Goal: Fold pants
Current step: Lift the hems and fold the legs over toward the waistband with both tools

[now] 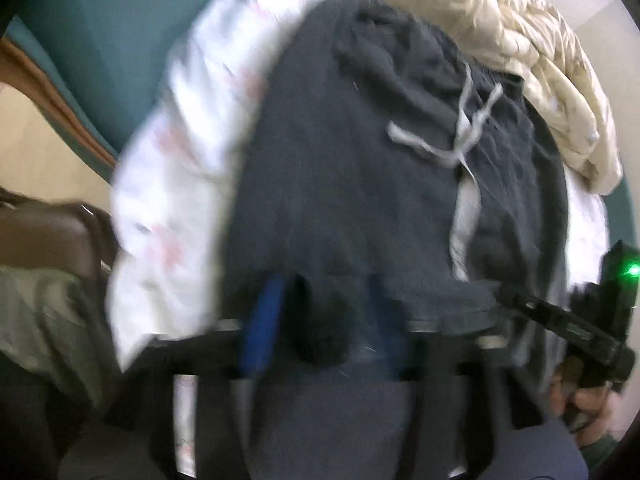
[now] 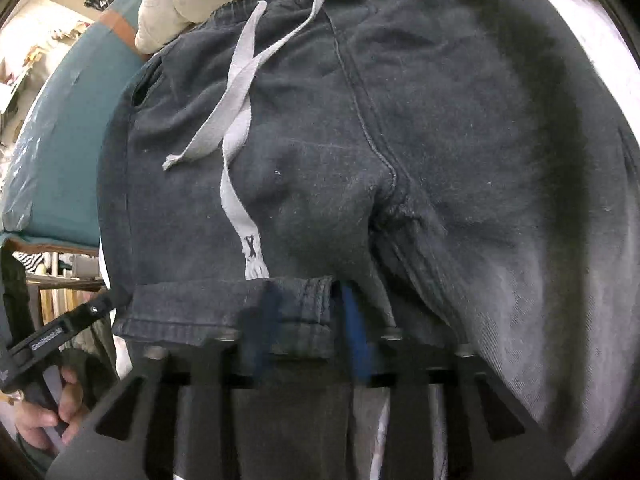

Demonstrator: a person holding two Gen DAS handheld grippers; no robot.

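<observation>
We laid leg hems [image 2: 224, 312] over pants [image 2: 400, 120] seat; both grippers' [image 2: 310, 320] jaws apart, seemingly released. Next: smoothing, second fold.

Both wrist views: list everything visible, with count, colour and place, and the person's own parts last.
pants: one, dark grey, spread on the bed, leg hem folded up near the tongs
drawstring: one, light grey, two ends crossed below the waistband
sheet: one, white with faint pink print, under the pants
duvet: one, cream, bunched beyond the waistband
mattress: one, teal, under the sheet
left tongs: one, black with blue pads, open over the pants
right tongs: one, black with blue pads, open, hem between the pads
hands: two, one gripping each handle
</observation>
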